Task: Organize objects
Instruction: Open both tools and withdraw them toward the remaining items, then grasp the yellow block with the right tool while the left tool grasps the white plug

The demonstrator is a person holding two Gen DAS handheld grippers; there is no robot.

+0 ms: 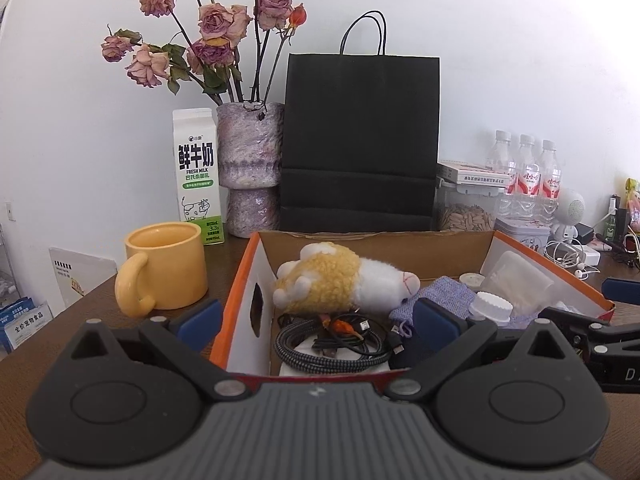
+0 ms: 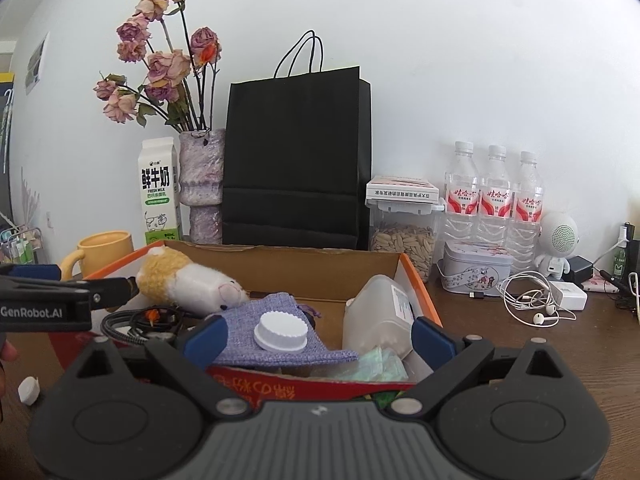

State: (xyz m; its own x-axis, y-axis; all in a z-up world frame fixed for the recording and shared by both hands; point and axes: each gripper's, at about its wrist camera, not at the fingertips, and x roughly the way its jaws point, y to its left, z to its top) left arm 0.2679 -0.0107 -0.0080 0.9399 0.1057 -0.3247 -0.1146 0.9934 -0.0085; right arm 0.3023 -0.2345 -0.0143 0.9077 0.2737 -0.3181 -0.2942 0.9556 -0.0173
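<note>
Judging by how things lay, I took the sorting to be well along: the orange-edged cardboard box (image 1: 240, 280) on the brown table (image 1: 24, 368) already held the plush sheep (image 1: 344, 280), a coil of braided cables (image 1: 332, 340), a lilac woven pouch (image 2: 276, 312) with a white ribbed-cap bottle (image 2: 281, 331) lying on it, and a cloudy plastic jug (image 2: 380, 312) against the box's right wall. My left gripper (image 1: 316, 316) stood wide and empty at the near rim, its pads straddling the left wall, and my right gripper (image 2: 320, 334) was spread just as wide, holding nothing, over the pouch. Left outside, as I read it, were the yellow mug (image 1: 164, 268) beside the box, the tangled white earphones (image 2: 532, 300) to its right, and a small white cap (image 2: 29, 390) near the front corner.
</note>
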